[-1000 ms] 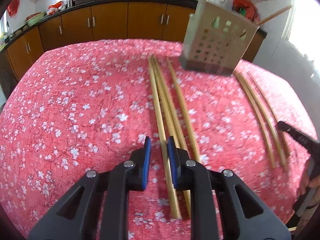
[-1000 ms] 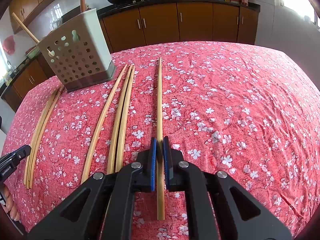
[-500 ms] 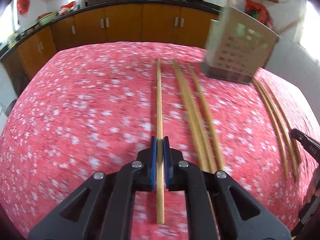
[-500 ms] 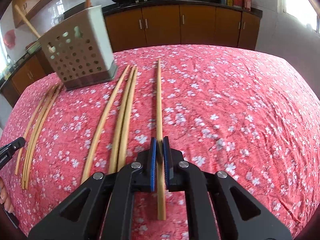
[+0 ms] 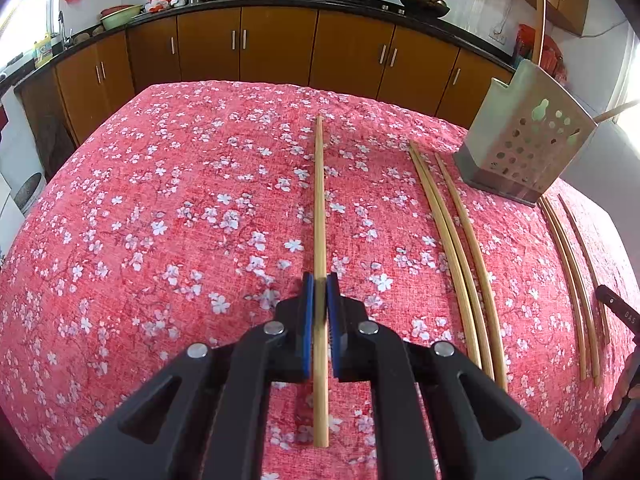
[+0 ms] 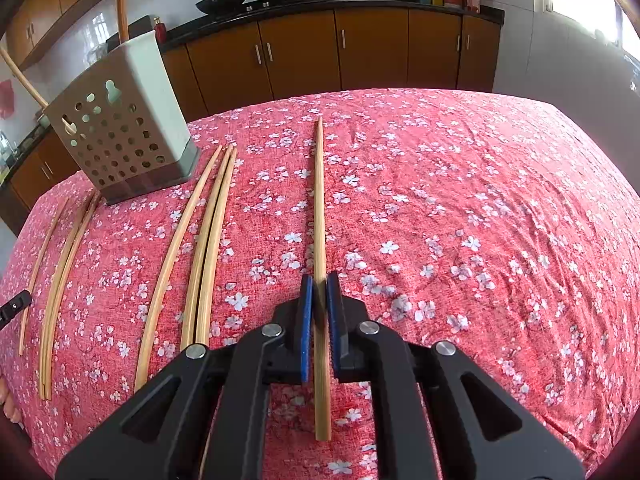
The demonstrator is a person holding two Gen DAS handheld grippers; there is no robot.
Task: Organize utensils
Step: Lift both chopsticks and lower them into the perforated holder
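Red cloth (image 5: 160,220) with white blossom print covers the tabletop. Chopsticks (image 5: 452,248) are pale tan, the perforated holder (image 6: 120,136) grey-beige, the cabinets (image 5: 280,48) brown, gripper pads (image 5: 307,320) blue.

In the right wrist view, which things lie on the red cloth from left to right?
Group of thin chopsticks near the left edge → perforated utensil holder → three loose chopsticks → single chopstick clamped in the right hand-held gripper → bare flowered tablecloth.
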